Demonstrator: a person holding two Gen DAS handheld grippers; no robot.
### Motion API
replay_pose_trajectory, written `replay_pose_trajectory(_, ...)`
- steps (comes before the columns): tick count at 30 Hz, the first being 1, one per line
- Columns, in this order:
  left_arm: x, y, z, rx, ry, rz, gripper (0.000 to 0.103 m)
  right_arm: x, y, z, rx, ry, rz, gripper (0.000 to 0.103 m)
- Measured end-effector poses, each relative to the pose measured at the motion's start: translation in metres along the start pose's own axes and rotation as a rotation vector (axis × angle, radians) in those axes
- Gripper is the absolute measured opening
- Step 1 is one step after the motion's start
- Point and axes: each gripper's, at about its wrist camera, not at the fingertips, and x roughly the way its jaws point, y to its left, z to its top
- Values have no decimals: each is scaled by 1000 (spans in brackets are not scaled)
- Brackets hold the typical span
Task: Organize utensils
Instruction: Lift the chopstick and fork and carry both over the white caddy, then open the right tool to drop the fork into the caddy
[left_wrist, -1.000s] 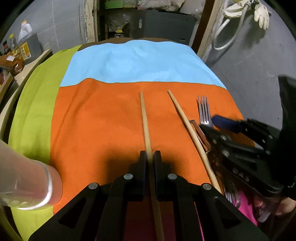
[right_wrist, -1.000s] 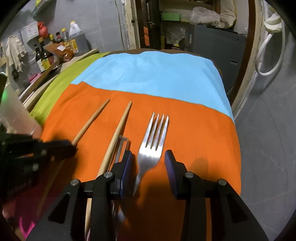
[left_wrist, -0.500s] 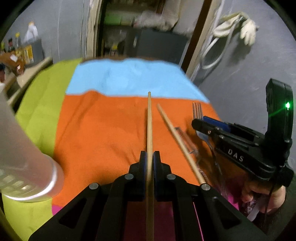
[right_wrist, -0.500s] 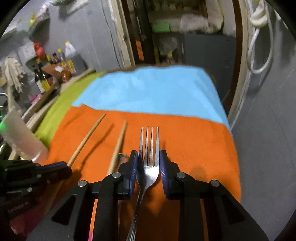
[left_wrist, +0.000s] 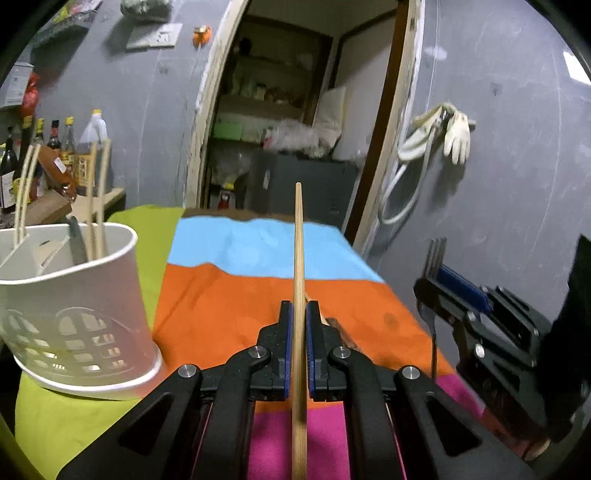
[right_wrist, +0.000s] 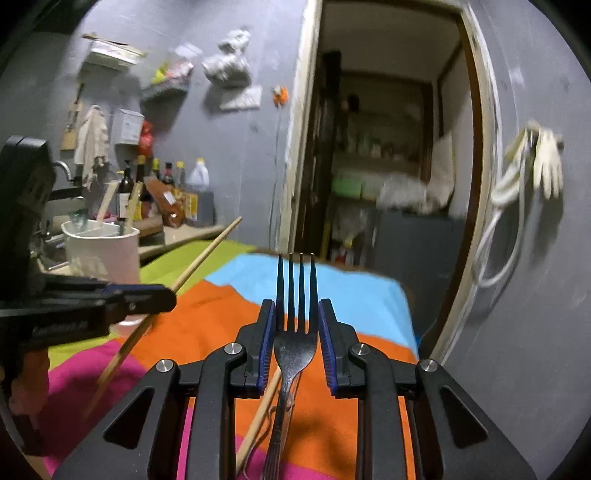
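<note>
A: Start close. What does each hand have?

B: The left tongs are clenched on a chopstick, lifted off the cloth, tip aimed at the far edge of the tabletop. The right tongs grip a fork by its head, tines forward, handle trailing underneath. Both are airborne.

A: Anything left lying down?

B: A second chopstick rests on the orange band near the tabletop's near edge, below the fork.

A: And the destination?

B: Most likely the white caddy at the left edge, on the green strip. It already holds several chopsticks, and it has dividers.

A: So how should this go?

B: I'd send the left in first, since it is just beside the caddy. Tip the chopstick upright over the chopstick section, lower it past the rim, then release. The fork is nose-held, so its handle should enter first; keep it clear of the left tongs while they cross.
</note>
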Motion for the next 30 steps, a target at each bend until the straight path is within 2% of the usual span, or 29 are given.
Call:
replay_pose_trajectory(1,-3,-1,1,-3,-11,-1,4,-8,6,-1,-29,-35,-8,21)
replay_pose_trajectory(12,-22,-3,0,-3,-67,-2,4,-38,22,-6,-96,-146,-45,21)
replay_pose_trajectory(16,-32,-3,2,-15,-114,0,4,-52,30,-4,-138,-209,-76,20)
replay_pose_trajectory(24,-48,3,12,-37,-177,15,4,-53,39,2,-171,-249,-94,19)
replay_pose_trajectory(30,-64,17,27,-66,-222,22,4,-56,43,15,-174,-281,-76,19)
